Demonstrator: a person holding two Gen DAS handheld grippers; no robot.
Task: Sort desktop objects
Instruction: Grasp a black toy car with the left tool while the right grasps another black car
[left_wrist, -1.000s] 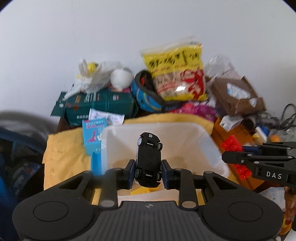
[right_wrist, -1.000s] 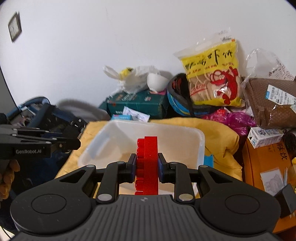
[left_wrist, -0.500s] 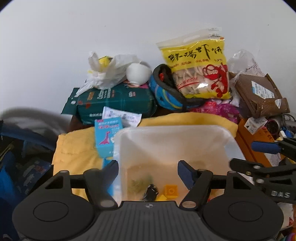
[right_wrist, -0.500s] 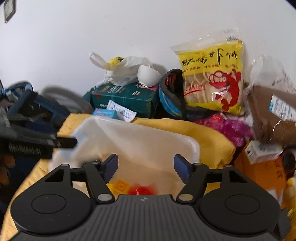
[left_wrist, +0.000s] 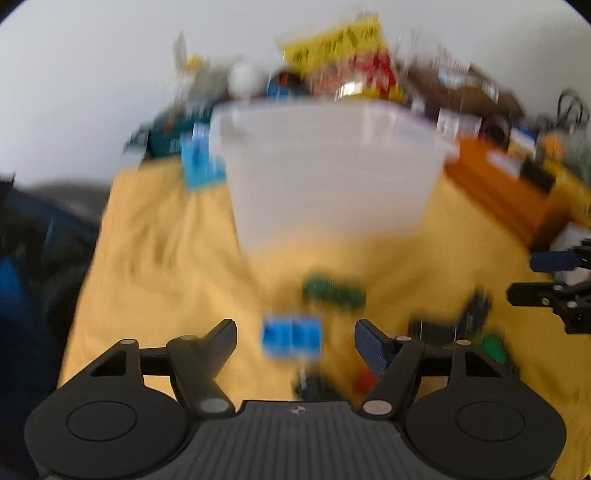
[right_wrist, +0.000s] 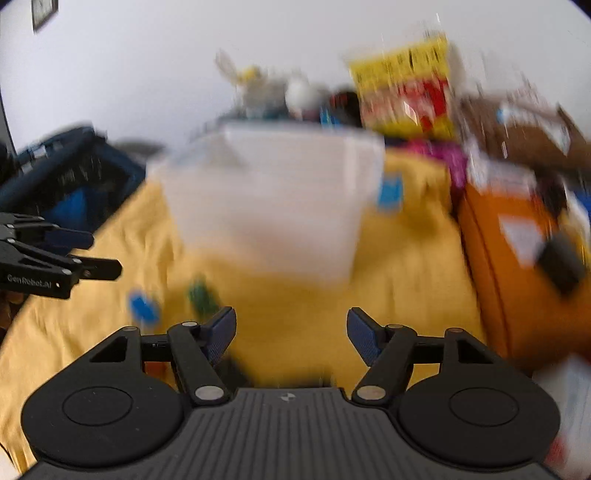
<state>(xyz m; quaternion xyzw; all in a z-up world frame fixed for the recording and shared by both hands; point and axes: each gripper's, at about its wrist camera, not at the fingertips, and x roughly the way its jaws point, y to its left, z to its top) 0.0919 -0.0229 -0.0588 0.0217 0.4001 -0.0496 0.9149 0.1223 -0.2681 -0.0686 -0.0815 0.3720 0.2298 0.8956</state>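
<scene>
Both views are motion-blurred. A translucent white bin (left_wrist: 328, 173) stands on a yellow cloth (left_wrist: 159, 251); it also shows in the right wrist view (right_wrist: 266, 206). My left gripper (left_wrist: 295, 334) is open and empty, low over the cloth, with a blue brick (left_wrist: 291, 340) between its fingers and a green toy (left_wrist: 332, 290) just beyond. My right gripper (right_wrist: 291, 328) is open and empty over bare cloth. A blue brick (right_wrist: 142, 306) and a green toy (right_wrist: 201, 295) lie to its left. The left gripper (right_wrist: 92, 254) shows at the right wrist view's left edge.
Dark small toys (left_wrist: 476, 314) and a green piece (left_wrist: 493, 347) lie right of the left gripper. An orange box (right_wrist: 517, 266) stands at the right. Snack bags (right_wrist: 402, 88) and boxes pile up against the back wall. A dark blue bag (right_wrist: 70, 177) sits at the left.
Both grippers opened and dropped the black toy car and the red brick into the bin. They have since pulled back and down toward the cloth in front of the bin.
</scene>
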